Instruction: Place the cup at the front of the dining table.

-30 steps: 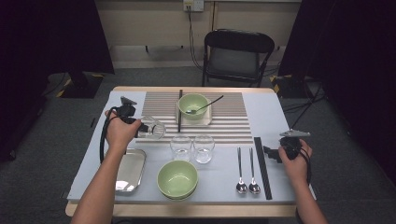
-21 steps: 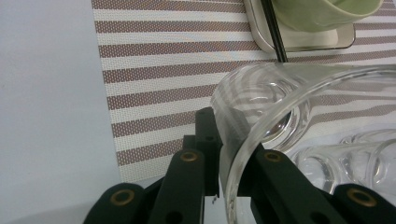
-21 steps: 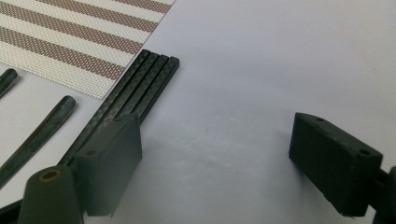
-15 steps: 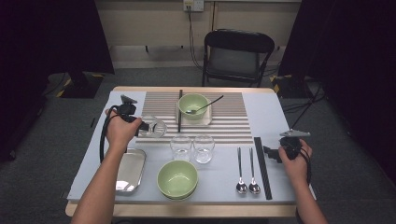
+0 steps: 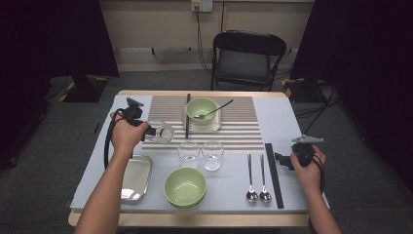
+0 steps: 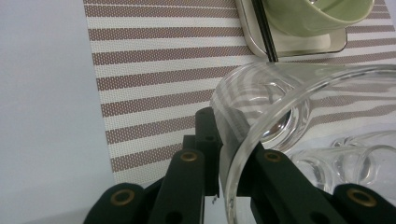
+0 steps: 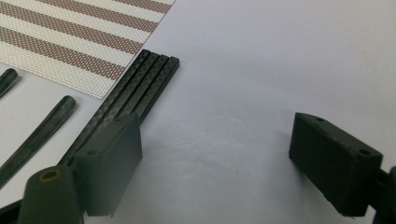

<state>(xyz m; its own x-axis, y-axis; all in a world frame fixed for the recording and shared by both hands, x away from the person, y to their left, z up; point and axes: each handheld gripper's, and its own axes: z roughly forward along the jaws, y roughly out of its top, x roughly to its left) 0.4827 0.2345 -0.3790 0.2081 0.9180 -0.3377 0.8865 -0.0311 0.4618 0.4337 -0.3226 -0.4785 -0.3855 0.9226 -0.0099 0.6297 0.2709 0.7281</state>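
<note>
Gripping a glass (image 6: 280, 112) by its rim, left tool (image 6: 224, 154) close-up

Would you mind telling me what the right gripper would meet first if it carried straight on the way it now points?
Probably the black chopsticks. The open right gripper points over bare table toward them, its left finger already over their near end. In the high view it aims at them too; its height above them is unclear.

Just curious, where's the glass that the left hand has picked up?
In the high view, the glass sits tipped in the left gripper, at the striped mat's left edge, behind the two upright glasses.
</note>
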